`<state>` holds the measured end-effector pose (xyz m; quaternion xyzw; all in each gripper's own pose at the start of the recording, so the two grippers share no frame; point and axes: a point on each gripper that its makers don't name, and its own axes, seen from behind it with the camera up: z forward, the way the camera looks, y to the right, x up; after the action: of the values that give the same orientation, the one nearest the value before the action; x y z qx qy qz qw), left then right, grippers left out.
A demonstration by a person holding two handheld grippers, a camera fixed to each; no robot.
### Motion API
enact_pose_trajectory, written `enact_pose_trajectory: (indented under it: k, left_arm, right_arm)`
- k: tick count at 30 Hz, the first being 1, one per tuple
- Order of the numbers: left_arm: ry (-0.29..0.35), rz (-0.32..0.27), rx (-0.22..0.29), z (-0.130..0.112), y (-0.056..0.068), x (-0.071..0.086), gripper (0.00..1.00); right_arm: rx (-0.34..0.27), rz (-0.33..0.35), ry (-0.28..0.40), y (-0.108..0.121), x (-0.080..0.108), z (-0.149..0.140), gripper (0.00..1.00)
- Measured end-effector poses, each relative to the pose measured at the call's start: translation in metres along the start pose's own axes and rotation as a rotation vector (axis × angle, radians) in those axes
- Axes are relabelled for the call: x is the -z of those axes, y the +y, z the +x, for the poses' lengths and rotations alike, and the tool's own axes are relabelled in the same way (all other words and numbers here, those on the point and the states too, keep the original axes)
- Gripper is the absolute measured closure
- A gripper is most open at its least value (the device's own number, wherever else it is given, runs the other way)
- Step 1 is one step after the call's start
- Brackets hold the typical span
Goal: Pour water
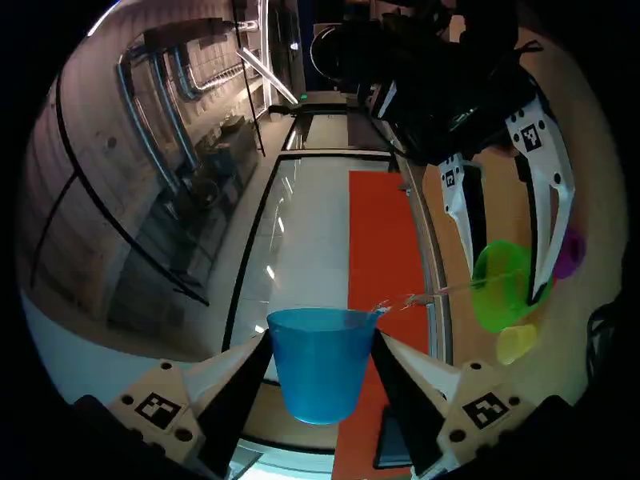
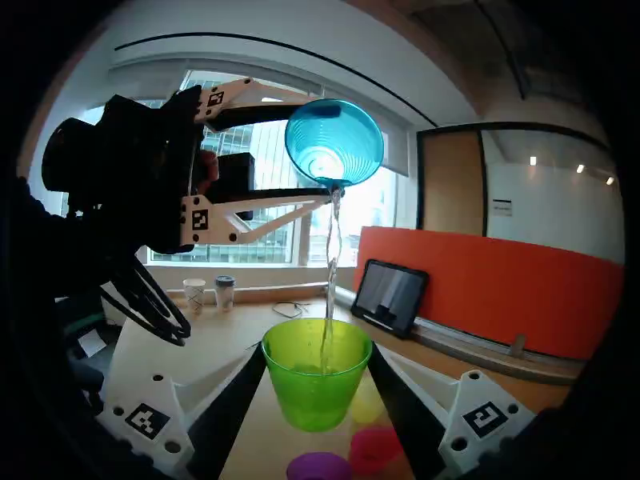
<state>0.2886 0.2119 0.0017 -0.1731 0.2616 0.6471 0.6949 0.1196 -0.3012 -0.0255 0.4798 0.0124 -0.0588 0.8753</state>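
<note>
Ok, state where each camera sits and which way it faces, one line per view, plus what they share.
Left gripper view: rides the left gripper, tipped sideways; own fingers clamp the blue cup; faces the right gripper.
Right gripper view: rides the right gripper, upright; own fingers clamp the green cup; faces up at a hand.
Shared: both cups, both grippers, the water stream.

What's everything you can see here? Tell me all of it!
blue cup: 1, blue, tipped above the green cup
green cup: 1, green, upright under it
water: 1 stream, clear, blue cup into green cup
yellow cup: 1, yellow, on table
pink cup: 1, pink, on table
purple cup: 1, purple, on table
paper cups: 2, pale, window ledge
tablet: 1, black, leaning beside orange partition
left gripper: 1, white, shut on blue cup
right gripper: 1, white, shut on green cup
</note>
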Motion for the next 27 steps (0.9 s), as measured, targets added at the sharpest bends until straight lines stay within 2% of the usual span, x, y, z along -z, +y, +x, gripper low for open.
enact_pose_trajectory:
  k: [15,27]
  left_arm:
    - [0.012,0.013,-0.122,0.008,0.001,0.001,0.14]
    - [0.018,0.012,-0.099,0.01,0.004,0.0,0.14]
  right_arm:
    - [-0.002,-0.004,0.008,0.001,0.002,0.003,0.08]
    - [-0.004,-0.009,0.012,0.003,0.003,0.003,0.08]
